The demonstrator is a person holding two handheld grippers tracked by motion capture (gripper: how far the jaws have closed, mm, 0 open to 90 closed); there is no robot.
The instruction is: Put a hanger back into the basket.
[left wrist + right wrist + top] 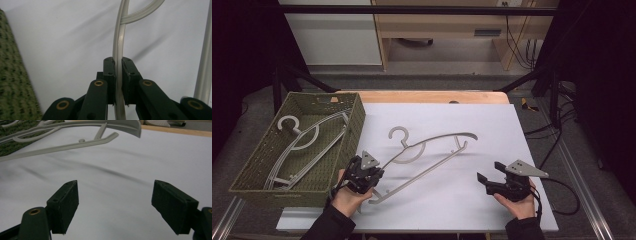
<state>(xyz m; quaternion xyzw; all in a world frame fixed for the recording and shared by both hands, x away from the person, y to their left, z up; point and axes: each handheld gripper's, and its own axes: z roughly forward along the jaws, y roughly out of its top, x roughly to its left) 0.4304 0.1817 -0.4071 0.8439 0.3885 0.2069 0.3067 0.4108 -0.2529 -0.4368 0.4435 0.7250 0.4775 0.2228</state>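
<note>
A grey plastic hanger [427, 150] hangs tilted over the white sheet [472, 200], hook toward the far side. My left gripper [374, 176] is shut on the near end of its upper arm. In the left gripper view the pads [110, 80] press on both sides of the hanger's thin arm [119, 47]. My right gripper [486, 181] is at the front right of the sheet, open, nothing between its pads [65, 205]. In the right gripper view the hanger [75, 143] hovers ahead, apart from the jaws.
A green woven basket [352, 131] stands at the left and holds another grey hanger [304, 137]. A wooden table edge [427, 96] runs behind the sheet. A black cable [562, 195] trails right of the right hand.
</note>
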